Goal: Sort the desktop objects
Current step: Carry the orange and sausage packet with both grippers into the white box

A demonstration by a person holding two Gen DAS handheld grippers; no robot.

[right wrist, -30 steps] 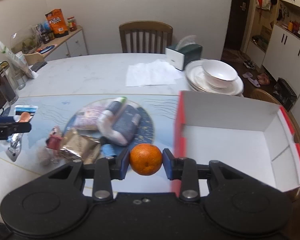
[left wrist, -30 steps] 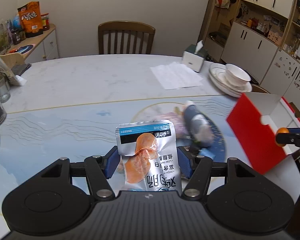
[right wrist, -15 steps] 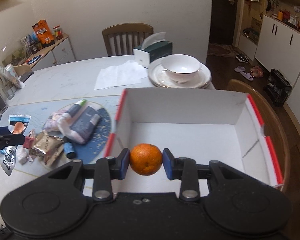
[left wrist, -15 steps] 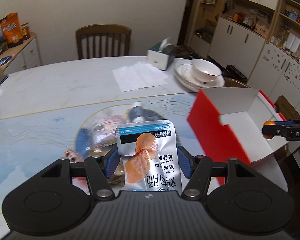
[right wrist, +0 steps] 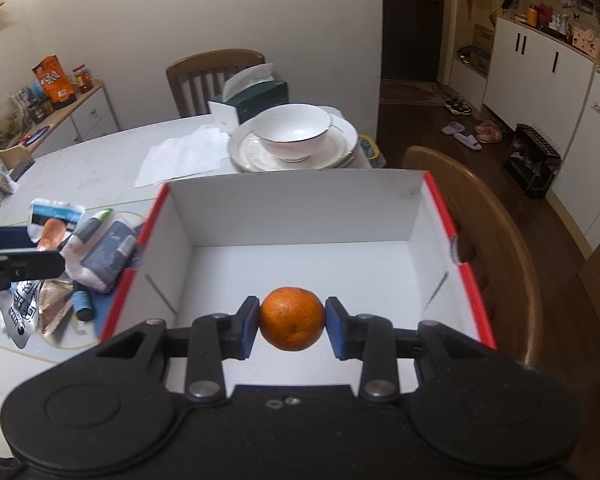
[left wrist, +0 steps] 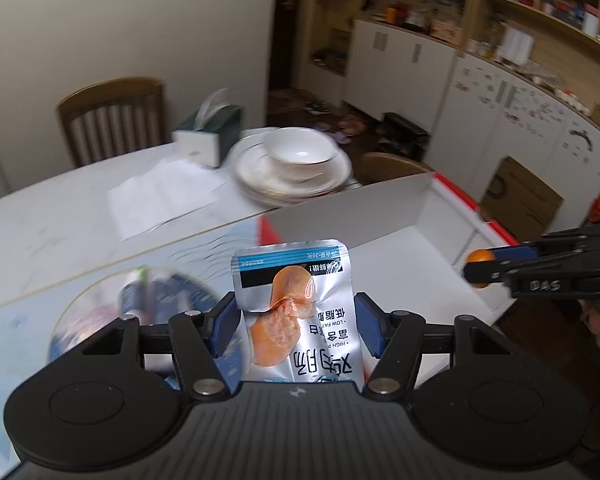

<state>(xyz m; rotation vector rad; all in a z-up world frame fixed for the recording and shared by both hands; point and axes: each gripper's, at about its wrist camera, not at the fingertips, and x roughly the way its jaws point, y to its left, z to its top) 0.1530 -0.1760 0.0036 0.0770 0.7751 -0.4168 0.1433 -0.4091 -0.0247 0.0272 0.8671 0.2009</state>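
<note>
My right gripper (right wrist: 292, 322) is shut on an orange (right wrist: 292, 312) and hangs over the white inside of the red-edged box (right wrist: 300, 208). My left gripper (left wrist: 295, 322) is shut on a silver snack pouch (left wrist: 292, 276) with an orange picture, held upright over the box's (left wrist: 348, 216) near left wall. In the left wrist view the right gripper (left wrist: 476, 266) and its orange (left wrist: 478, 256) show at the far right above the box. In the right wrist view the left gripper (right wrist: 20, 258) and the pouch (right wrist: 54, 216) show at the left edge.
A pile of packets and tubes (right wrist: 100, 256) lies on the table left of the box. Behind the box stand a white bowl on plates (right wrist: 292, 132), a tissue box (right wrist: 252, 96) and a paper sheet (right wrist: 180, 156). A wooden chair (right wrist: 484, 232) stands to the box's right.
Both grippers travelled right, from beside the pile to the box. The orange went from left of the box wall to over its inside. The pouch came up to the box's left wall.
</note>
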